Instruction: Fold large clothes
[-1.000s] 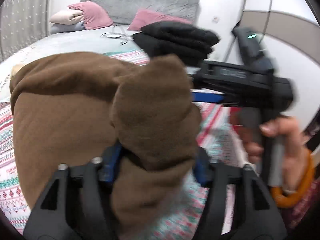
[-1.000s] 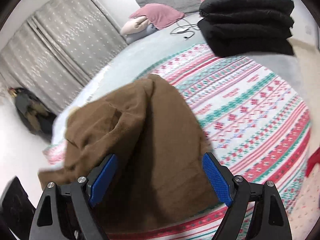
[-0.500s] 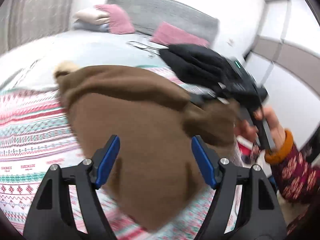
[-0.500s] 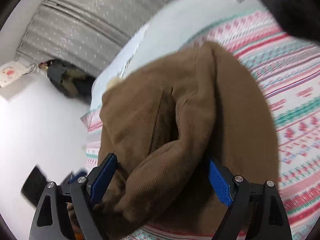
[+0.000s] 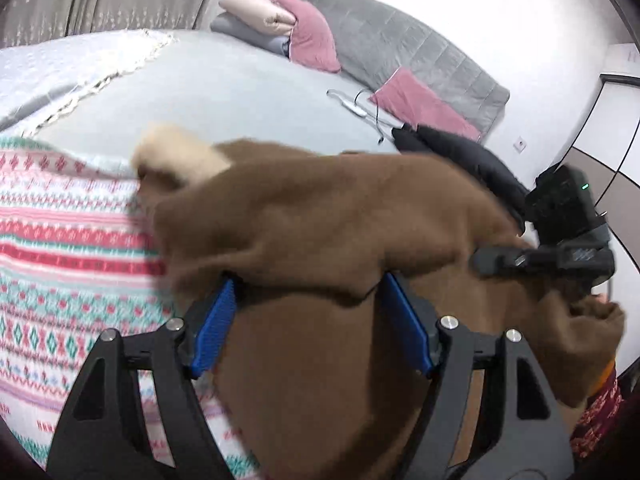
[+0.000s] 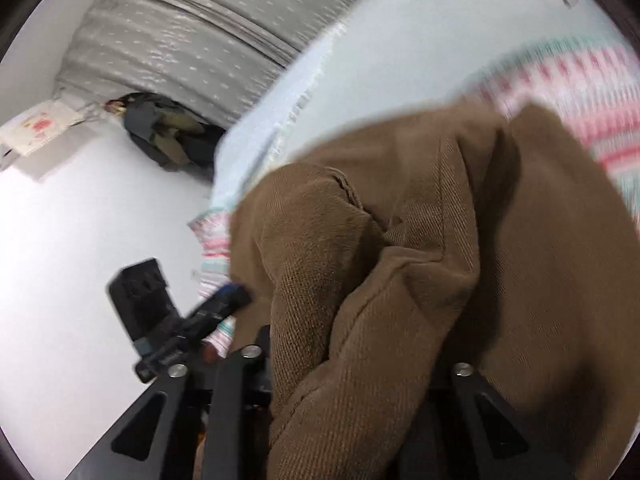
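Two grippers work brown coat (image 5: 320,216) on striped blanket (image 5: 60,248). Right gripper (image 6: 352,396) jaws just closed, pinching coat fold. Left gripper (image 5: 308,320) jaws spread, cloth between, not gripped. Mid-fold; next: carry pinched edge across, lay flat.

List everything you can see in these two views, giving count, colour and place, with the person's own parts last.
brown garment: 1, brown, lying over the blanket
patterned blanket: 1, pink, green and white, on the bed
bedspread: 1, pale grey, beyond the blanket
pink pillows: 2, pink, at the bed's head
black clothes: 1 pile, black, behind the garment
left gripper: 1, black with blue pads, open, just opened wider, garment between
right gripper: 1, black, just closed on the garment
sleeve: 1, maroon patterned, lower right
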